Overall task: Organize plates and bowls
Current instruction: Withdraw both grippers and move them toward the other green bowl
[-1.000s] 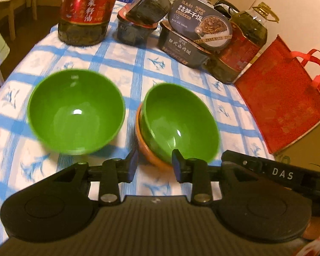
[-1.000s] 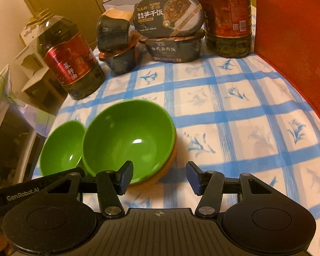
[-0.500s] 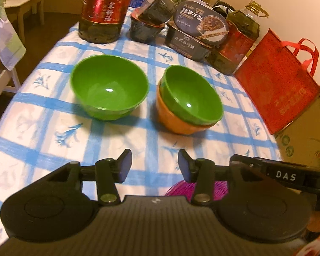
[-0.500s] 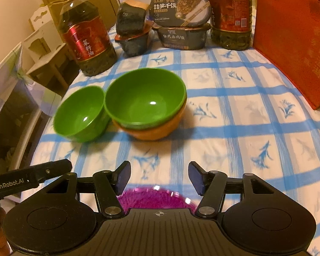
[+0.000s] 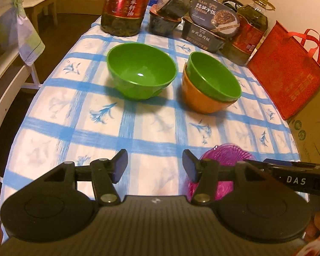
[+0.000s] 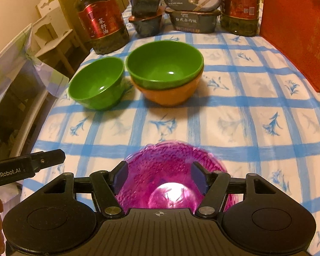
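Both hand-held grippers, left [image 5: 154,165] and right [image 6: 158,178], have just been opening and grip nothing, mine on the right hanging over the purple dish [image 6: 172,170] near the counter's [image 6: 256,111] front edge, well apart from the stacked bowls [image 6: 166,79], likely the next pick.

Two green bowls [image 6: 97,85] [image 6: 164,68], one orange bowl [image 6: 170,95], one purple bowl [image 6: 172,170], two oil bottles [image 6: 101,21] [image 6: 238,6].

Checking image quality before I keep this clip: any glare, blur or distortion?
Left wrist view: warm dim light, fisheye bends the tablecloth grid, small glint in the green bowl. Right wrist view: bright glare in the purple glass bowl, its far rim smeared.
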Demonstrator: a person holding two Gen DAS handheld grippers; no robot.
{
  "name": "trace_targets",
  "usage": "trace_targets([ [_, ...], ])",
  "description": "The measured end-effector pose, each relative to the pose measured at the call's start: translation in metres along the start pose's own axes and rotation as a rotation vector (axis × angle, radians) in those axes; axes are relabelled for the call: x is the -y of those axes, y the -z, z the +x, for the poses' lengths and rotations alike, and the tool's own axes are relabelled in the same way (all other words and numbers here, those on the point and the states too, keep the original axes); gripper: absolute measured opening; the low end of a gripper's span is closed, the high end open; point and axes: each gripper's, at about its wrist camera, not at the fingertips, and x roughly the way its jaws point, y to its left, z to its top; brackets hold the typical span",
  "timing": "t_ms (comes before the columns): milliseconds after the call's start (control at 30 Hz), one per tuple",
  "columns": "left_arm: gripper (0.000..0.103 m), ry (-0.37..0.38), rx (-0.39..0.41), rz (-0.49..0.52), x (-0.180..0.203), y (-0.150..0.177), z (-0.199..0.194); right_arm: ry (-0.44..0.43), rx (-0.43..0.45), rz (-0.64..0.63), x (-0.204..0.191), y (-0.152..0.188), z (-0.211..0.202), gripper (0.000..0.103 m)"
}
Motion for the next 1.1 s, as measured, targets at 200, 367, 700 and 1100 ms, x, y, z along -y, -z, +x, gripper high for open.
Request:
trace_targets([
  [200,0.055,0.001,0.007,-0.002,-0.008,0.007,-0.01,0.003,0.003,-0.008,-0.01,0.006,-0.006,0.065],
  [367,0.057,0.002,0.014,-0.002,-0.013,0.009,-0.017,-0.002,0.007,-0.017,-0.019,0.007,-0.008,0.065],
  [700,0.062,0.009,0.021,-0.005,-0.026,0.005,-0.023,-0.006,0.009,-0.021,-0.028,0.005,-0.006,0.065],
  [1100,0.069,0.013,0.024,0.023,-0.04,-0.02,-0.015,-0.016,-0.001,0.0,-0.038,-0.01,0.013,0.065],
])
